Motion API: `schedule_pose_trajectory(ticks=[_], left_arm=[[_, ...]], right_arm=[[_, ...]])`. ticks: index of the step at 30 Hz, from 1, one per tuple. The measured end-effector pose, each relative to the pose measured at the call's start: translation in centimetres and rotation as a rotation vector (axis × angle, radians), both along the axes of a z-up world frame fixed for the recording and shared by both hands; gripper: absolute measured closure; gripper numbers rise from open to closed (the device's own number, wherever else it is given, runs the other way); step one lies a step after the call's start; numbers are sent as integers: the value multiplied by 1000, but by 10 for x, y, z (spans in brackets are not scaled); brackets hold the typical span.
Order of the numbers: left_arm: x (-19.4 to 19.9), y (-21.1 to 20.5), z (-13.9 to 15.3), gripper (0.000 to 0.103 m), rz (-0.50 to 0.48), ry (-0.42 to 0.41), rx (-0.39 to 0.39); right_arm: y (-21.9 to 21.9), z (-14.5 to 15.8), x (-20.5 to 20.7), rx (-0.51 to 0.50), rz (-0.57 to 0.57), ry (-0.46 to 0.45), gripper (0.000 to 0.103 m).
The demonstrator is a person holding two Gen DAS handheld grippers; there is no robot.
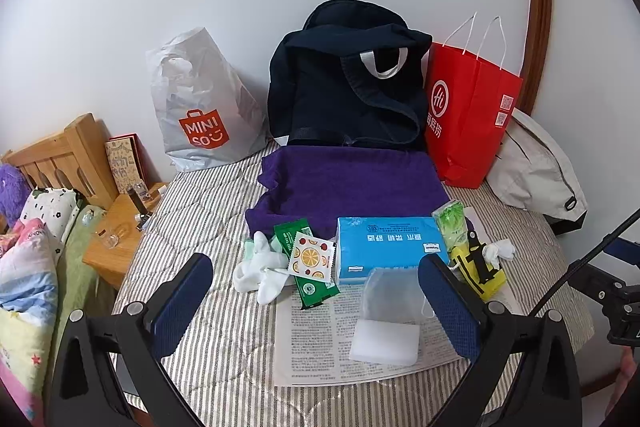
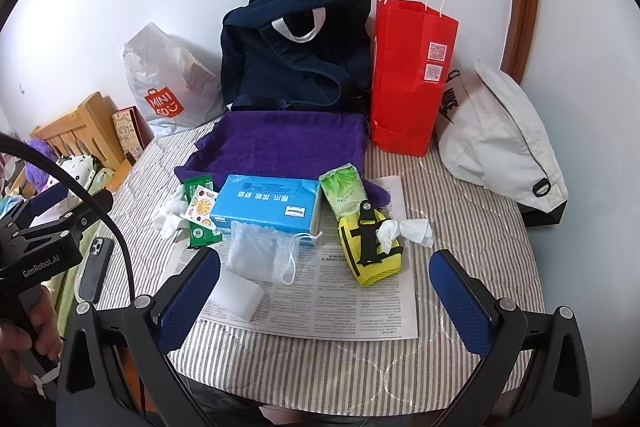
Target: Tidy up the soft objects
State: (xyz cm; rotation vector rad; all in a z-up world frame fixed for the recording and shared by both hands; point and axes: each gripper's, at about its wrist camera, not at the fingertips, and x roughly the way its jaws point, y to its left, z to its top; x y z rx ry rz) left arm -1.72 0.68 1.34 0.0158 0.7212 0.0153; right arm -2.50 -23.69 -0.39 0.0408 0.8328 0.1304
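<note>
Both tongs gape wide, nothing held: left tongs (image 1: 316, 307), right tongs (image 2: 324, 299), hovering over the near edge of the bed (image 2: 480, 235).

Soft stuff sits in a cluster mid-bed, partly on a printed paper sheet (image 2: 340, 303):
- white sponge block (image 1: 386, 342): light, squashy, likely springs back. Pinch across the short sides. Lies between the left tongs' fingers, nearer the right one; in the right-wrist view it's just beside the right tongs' left finger.
- mesh drawstring pouch (image 2: 260, 255): limp, nearly weightless, judged slippery. Bunch the body or take the cord. Overlaps the sponge, touching the blue tissue box (image 2: 268, 207) behind it.
- white socks (image 1: 260, 267): floppy. Grab the middle of the bundle. Ahead and left of centre for the left tongs, beside the green packets (image 1: 304, 263).
- crumpled white tissue (image 2: 404, 231): fragile, tears easily. Light pinch. On or against the yellow pouch (image 2: 368, 251), ahead of the right tongs.
- green tissue pack (image 2: 344, 187): soft but slick wrapper. Grip across the flat faces.
- purple towel (image 1: 352, 183): heaviest, drapes. Take an edge fold. Farthest back, in front of the navy bag (image 1: 348, 83).

Sponge looks like the easiest first pick for the left tongs.
</note>
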Motion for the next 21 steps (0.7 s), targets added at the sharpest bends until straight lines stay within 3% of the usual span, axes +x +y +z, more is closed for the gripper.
schedule_pose_trajectory(ticks=[11,21], left_arm=[[3,1,-2,0,-10,0,-8],[17,10,-23,0,6,30,-27]], right_arm=[[3,-5,4,6,7,5,0],[-6,-24,21,26,1,23,0]])
